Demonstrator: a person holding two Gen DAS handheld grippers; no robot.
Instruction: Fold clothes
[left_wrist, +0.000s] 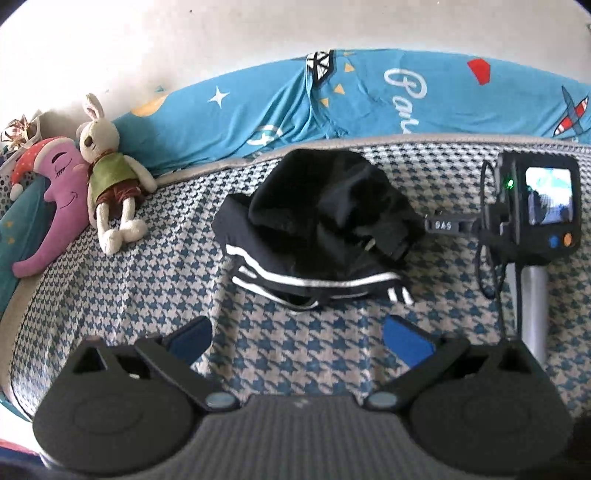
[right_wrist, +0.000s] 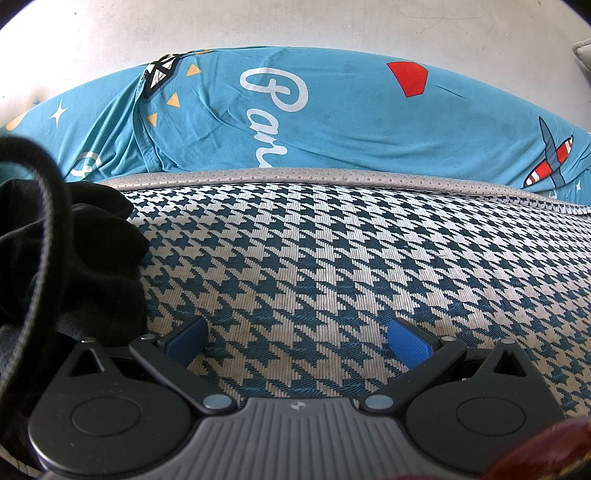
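A crumpled black garment with 2 white stripes (left_wrist: 317, 236) lies crosswise ahead of the left gripper (left_wrist: 297, 341), jaws wide, empty; right gripper (right_wrist: 299, 345) likewise, garment at its left.

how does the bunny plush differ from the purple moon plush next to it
The bunny plush is cream and wears a green top with reddish-brown shorts; the purple moon plush wears only a red cap. The bunny has long ears, arms and dangling legs; the moon is one curved crescent. The bunny's eye looks dark and open, while the moon's is closed above a smile. Both are soft toys that lie side by side at the left edge of the houndstooth mat.
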